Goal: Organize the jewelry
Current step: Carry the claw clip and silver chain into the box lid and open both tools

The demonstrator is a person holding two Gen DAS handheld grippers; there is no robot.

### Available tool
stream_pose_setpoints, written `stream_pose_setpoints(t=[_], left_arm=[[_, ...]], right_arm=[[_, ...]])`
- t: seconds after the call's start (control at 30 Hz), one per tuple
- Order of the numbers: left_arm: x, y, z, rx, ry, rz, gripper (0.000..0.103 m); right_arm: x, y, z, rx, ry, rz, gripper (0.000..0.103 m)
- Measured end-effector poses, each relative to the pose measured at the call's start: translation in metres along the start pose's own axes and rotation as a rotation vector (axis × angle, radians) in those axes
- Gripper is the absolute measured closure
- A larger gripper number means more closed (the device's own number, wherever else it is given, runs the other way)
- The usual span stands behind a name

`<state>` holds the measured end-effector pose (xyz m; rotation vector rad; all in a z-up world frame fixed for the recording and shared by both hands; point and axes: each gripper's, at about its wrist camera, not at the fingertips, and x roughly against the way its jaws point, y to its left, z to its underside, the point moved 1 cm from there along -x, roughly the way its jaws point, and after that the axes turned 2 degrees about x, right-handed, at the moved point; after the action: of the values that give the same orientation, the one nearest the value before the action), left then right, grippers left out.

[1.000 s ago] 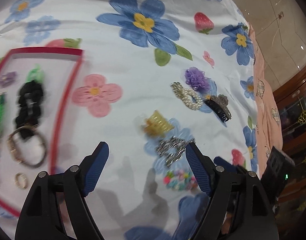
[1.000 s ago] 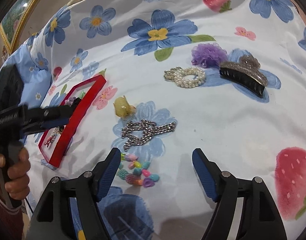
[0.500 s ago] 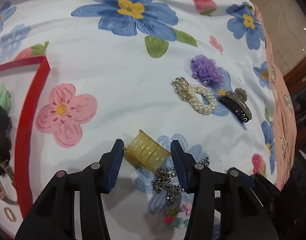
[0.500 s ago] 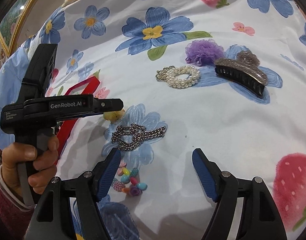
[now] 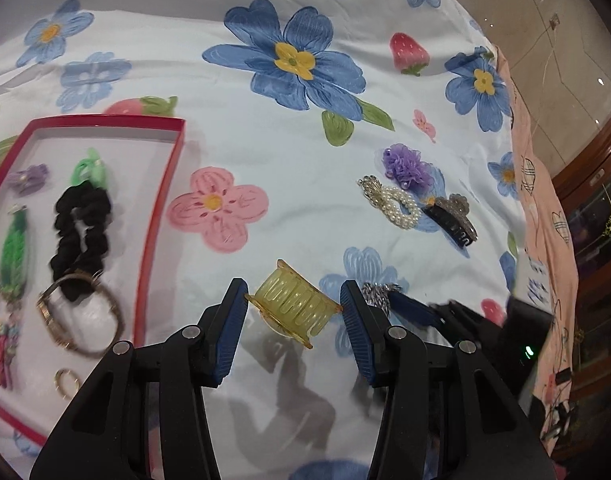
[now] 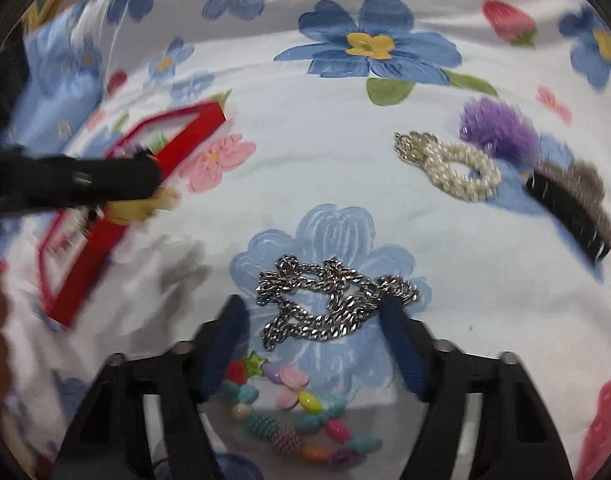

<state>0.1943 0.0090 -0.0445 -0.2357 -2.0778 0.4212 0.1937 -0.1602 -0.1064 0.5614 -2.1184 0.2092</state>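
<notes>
The left gripper (image 5: 293, 312), which half a second ago straddled the yellow hair claw (image 5: 295, 304) on the bedspread (image 5: 265, 132), now carries it clamped between narrowed jaws above the cloth, just beside the red tray's (image 5: 161, 204) right edge. Meanwhile the right gripper (image 6: 313, 320) has dropped over the silver chain (image 6: 329, 300), jaws open on either side (no grip yet). One piece looks tray-bound; the pearl bracelet (image 5: 397, 204) and others wait near the bedspread's far right edge.
</notes>
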Motion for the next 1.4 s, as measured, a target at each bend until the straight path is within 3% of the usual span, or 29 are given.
stream_pose_setpoints(t=[0.03,0.07,0.1,0.13,0.33,0.83,1.4], left_arm=[[0.003,0.0,0.003,-0.004,-0.001,-0.001,0.056],[0.007,0.001,0.006,-0.006,-0.001,0.0,0.056],[0.01,0.002,0.008,-0.007,-0.001,0.003,0.056],[0.012,0.003,0.01,-0.007,-0.002,0.004,0.056],[0.032,0.013,0.022,0.004,-0.022,0.006,0.056],[0.1,0.054,0.043,0.048,-0.131,-0.029,0.056],[0.14,0.132,0.058,0.132,-0.189,-0.139,0.056]], right_arm=[[-0.001,0.001,-0.001,0.015,-0.003,0.024,0.062],[-0.001,-0.001,-0.002,0.012,-0.007,0.032,0.079],[-0.002,-0.003,-0.003,0.005,-0.005,0.033,0.09],[-0.002,-0.007,-0.003,-0.007,-0.004,0.026,0.091],[0.011,-0.015,-0.006,-0.095,-0.027,-0.07,0.093],[0.073,0.042,-0.033,-0.064,-0.173,-0.211,0.093],[0.075,0.117,-0.049,0.028,-0.17,-0.335,0.093]])
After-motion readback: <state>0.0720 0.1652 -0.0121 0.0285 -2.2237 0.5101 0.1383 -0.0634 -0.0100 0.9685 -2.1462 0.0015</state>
